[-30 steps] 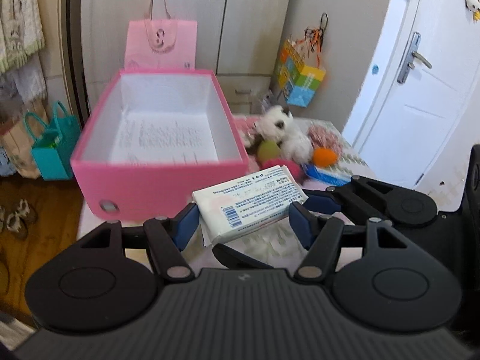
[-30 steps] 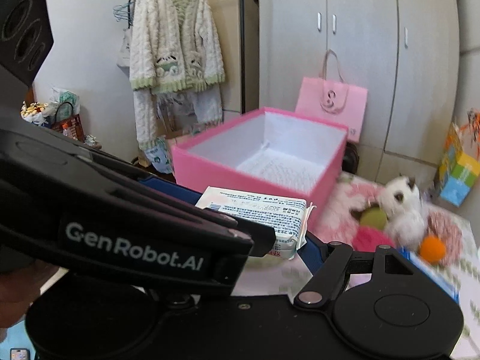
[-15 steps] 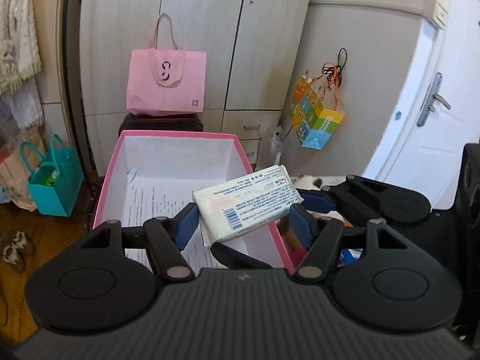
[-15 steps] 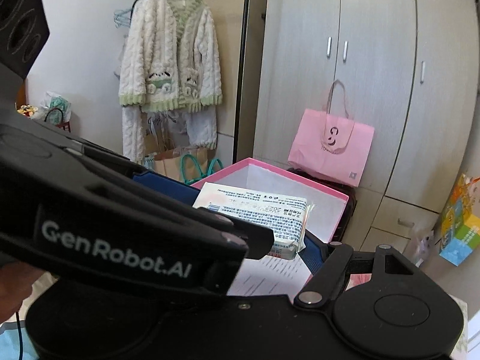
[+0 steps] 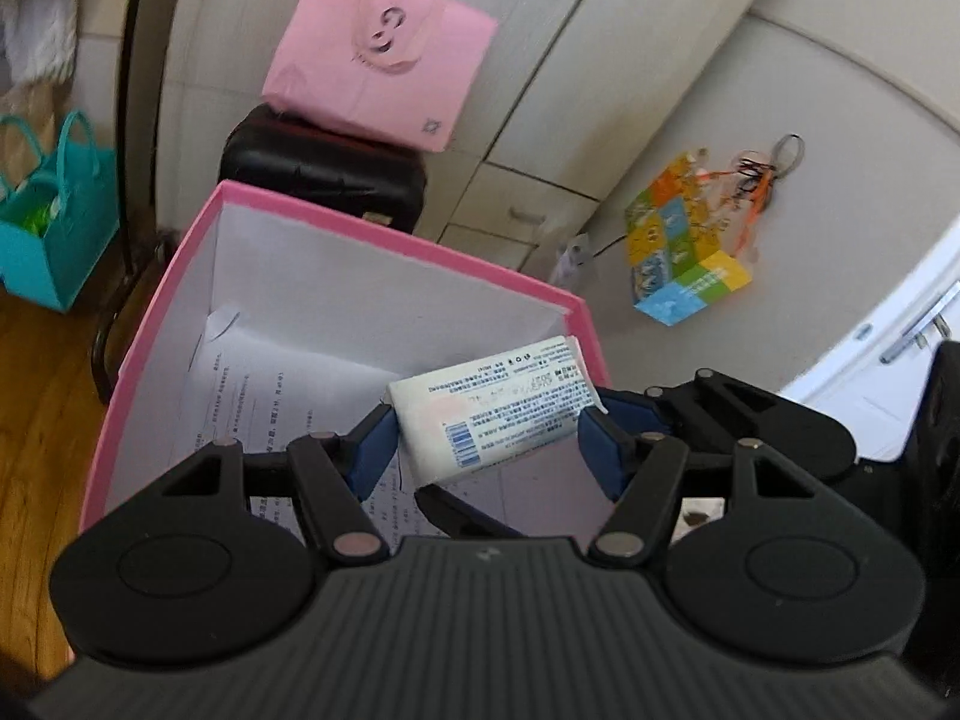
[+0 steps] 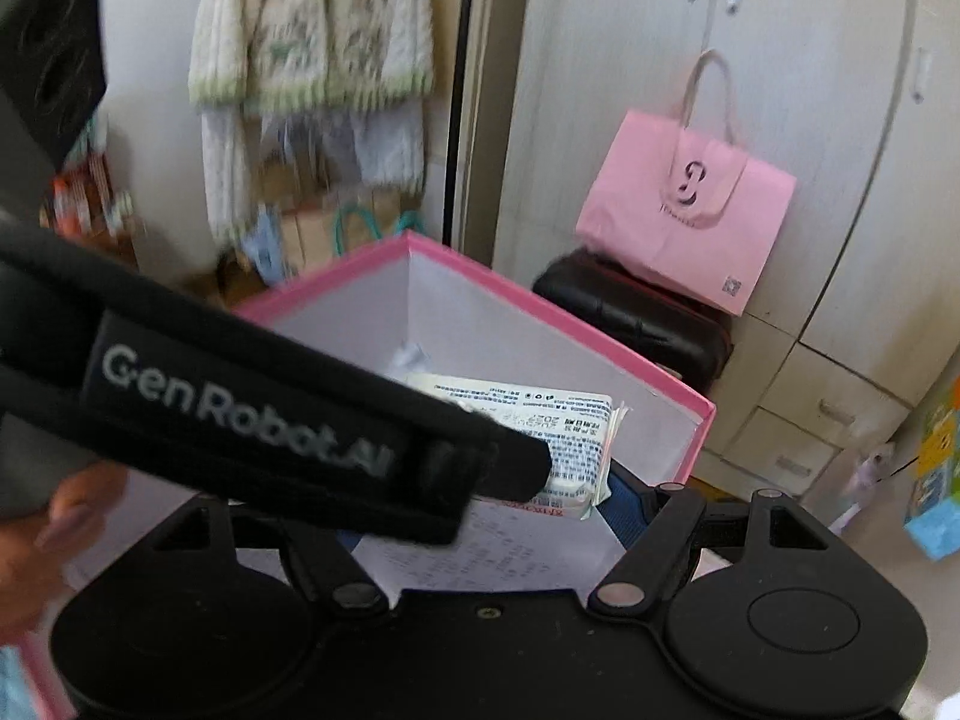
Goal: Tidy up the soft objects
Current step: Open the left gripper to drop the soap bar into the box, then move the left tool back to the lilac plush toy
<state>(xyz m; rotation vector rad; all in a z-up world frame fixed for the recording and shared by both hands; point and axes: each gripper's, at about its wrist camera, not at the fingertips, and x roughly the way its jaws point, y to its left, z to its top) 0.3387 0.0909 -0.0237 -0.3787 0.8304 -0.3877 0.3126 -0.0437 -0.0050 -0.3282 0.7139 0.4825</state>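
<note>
A white wardrobe (image 5: 540, 30) is seen behind the pink box (image 5: 336, 228). A black suitcase (image 5: 324, 168) is set just behind the box, with a pink paper bag (image 5: 384, 54) resting on top of it. A teal bag (image 5: 54, 240) is placed on the floor left of the box. The box is open, lined white, with a printed sheet (image 5: 252, 396) lying on its bottom. Above the box interior, a tissue pack (image 5: 498, 402) is held in the air — pinched at its ends by the left gripper (image 5: 489, 435), blue pads pressed against it. The right gripper (image 6: 480, 504) is also closed on the tissue pack (image 6: 564, 438), from the near side — one finger is hidden behind the other tool.
</note>
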